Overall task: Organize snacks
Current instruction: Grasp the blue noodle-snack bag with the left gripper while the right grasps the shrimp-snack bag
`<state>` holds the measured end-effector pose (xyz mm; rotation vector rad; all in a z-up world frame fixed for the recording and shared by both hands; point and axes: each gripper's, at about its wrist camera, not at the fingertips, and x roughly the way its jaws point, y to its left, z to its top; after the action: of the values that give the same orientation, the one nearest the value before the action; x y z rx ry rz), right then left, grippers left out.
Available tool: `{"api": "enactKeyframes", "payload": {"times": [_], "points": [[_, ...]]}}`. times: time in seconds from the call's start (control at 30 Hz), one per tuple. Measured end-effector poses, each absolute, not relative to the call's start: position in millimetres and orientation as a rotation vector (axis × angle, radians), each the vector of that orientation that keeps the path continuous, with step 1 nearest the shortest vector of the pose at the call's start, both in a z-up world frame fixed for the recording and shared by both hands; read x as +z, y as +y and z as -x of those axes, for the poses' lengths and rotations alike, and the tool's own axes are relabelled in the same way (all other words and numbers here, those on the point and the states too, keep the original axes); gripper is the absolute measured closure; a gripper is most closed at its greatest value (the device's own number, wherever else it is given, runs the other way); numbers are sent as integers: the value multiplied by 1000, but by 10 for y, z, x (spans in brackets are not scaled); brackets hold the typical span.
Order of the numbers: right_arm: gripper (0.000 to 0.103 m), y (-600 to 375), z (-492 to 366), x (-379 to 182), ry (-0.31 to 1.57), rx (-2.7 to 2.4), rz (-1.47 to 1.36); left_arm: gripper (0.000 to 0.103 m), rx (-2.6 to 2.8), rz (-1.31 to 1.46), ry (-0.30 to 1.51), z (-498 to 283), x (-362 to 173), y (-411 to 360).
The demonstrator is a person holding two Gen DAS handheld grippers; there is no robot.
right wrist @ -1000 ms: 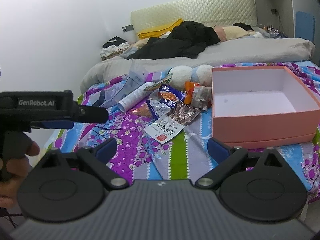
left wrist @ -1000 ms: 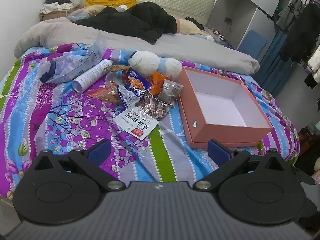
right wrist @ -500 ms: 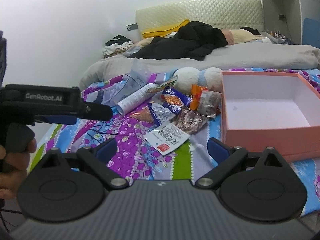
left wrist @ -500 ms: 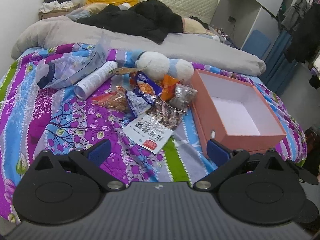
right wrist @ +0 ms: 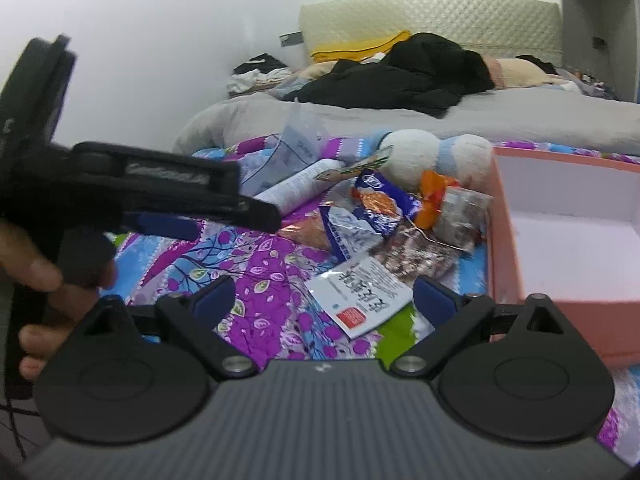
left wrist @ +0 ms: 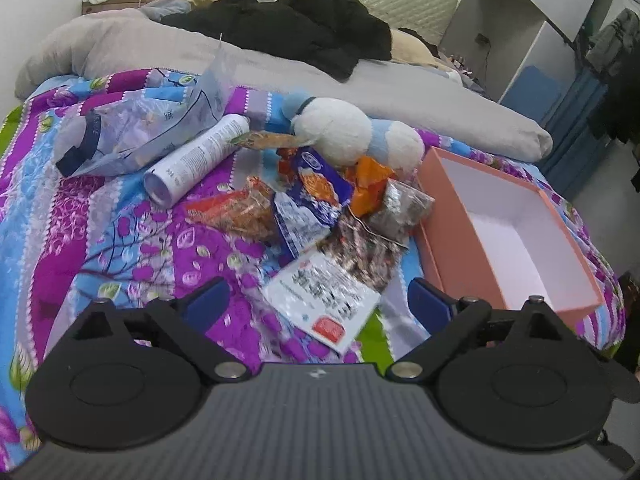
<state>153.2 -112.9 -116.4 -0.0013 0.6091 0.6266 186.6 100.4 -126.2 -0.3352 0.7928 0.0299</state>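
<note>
A pile of snack packets lies on the bed: a white packet with a red label (left wrist: 326, 300) (right wrist: 360, 294) nearest me, a dark speckled bag (left wrist: 366, 250), a blue and white packet (left wrist: 316, 200) (right wrist: 380, 200), an orange packet (left wrist: 370, 184) and a reddish bag (left wrist: 236, 210). An open pink box (left wrist: 452, 248) (right wrist: 504, 248) stands to their right, with nothing inside. My left gripper (left wrist: 318, 304) is open and empty, just short of the white packet. My right gripper (right wrist: 324, 296) is open and empty, near the same packet. The left gripper also shows in the right wrist view (right wrist: 160, 196).
A white tube (left wrist: 196, 158), a clear plastic bag (left wrist: 140, 132) and a white and blue plush toy (left wrist: 352, 136) lie behind the snacks. Grey duvet (left wrist: 360, 84) and black clothes (left wrist: 304, 28) cover the far bed. A cabinet and hanging clothes stand at right.
Both grippers have moved forward and closer to the snack pile. The white packet now lies between the fingers in both views. Both stay open.
</note>
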Motion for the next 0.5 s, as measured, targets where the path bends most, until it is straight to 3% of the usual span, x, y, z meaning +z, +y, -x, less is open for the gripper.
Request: {"api": "enactKeyframes", "payload": {"times": [0.5], "points": [[9, -821, -2620, -2028, 741, 487, 5, 19, 10, 395, 894, -3065, -2131, 1421]]}}
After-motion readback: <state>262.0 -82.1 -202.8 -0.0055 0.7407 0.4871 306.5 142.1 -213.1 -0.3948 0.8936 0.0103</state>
